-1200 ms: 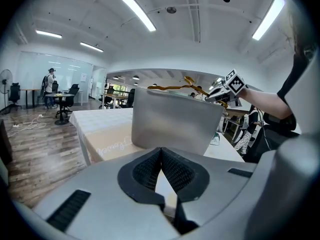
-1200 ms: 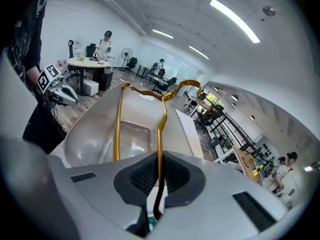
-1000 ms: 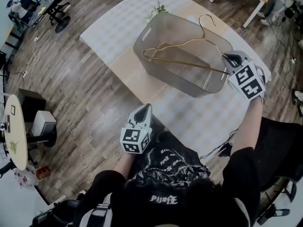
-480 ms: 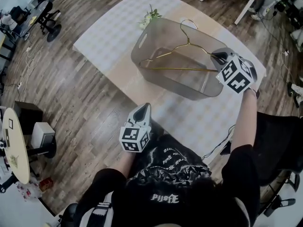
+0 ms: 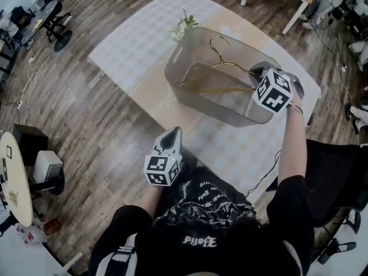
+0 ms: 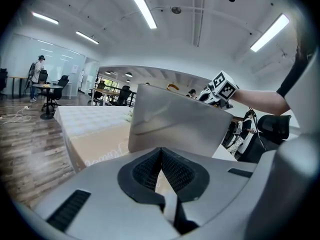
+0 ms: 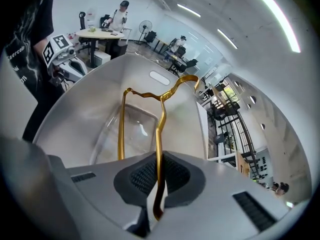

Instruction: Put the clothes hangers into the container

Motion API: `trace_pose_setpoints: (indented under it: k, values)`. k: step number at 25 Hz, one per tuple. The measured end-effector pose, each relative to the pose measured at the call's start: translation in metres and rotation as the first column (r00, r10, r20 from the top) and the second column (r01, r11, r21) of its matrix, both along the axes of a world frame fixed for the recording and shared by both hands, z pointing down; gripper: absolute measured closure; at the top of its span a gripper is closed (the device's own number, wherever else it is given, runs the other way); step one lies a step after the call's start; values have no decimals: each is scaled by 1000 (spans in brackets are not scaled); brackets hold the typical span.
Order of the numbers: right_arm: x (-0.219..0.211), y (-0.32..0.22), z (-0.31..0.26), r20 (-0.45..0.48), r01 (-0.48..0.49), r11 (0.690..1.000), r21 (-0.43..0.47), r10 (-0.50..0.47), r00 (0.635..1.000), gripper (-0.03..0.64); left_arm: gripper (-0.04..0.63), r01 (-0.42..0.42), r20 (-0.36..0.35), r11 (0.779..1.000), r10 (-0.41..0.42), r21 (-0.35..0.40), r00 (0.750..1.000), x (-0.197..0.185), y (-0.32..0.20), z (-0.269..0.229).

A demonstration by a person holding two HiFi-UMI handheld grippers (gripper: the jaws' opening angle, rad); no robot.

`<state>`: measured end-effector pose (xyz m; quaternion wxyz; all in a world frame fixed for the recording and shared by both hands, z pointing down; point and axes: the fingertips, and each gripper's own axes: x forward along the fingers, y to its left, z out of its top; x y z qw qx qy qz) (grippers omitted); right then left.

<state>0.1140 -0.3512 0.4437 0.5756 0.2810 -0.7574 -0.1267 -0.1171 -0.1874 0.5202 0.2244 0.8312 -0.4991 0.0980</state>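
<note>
A gold wire hanger (image 5: 218, 89) hangs inside the grey see-through container (image 5: 172, 68) on the table, its hook pointing to the far side. My right gripper (image 5: 257, 72) sits at the container's right rim, shut on one end of the hanger. In the right gripper view the gold wire (image 7: 160, 119) runs out from between the closed pads (image 7: 172, 176) into the container (image 7: 75, 119). My left gripper (image 5: 171, 137) hovers by the table's near edge, shut and empty. In the left gripper view its closed jaws (image 6: 161, 156) face the container's wall (image 6: 175, 129).
The table (image 5: 138, 39) has a checked cloth, and a small sprig of flowers (image 5: 183, 25) lies behind the container. A white desk (image 5: 299, 4) stands at the back right, a black chair (image 5: 339, 171) at the right, and a round table (image 5: 14, 171) at the left.
My right gripper has moved left and down over the container's rim, carrying the hanger lower into the container. The left gripper has stayed in place.
</note>
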Motion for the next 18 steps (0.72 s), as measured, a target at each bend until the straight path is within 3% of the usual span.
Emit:
trace_pose_setpoints:
  k: [18]
  values:
    - [-15,-25,54,-90,33,991,-129,-45,995,606,575,-11,22,999,12,-40,1000,-15,-7,11]
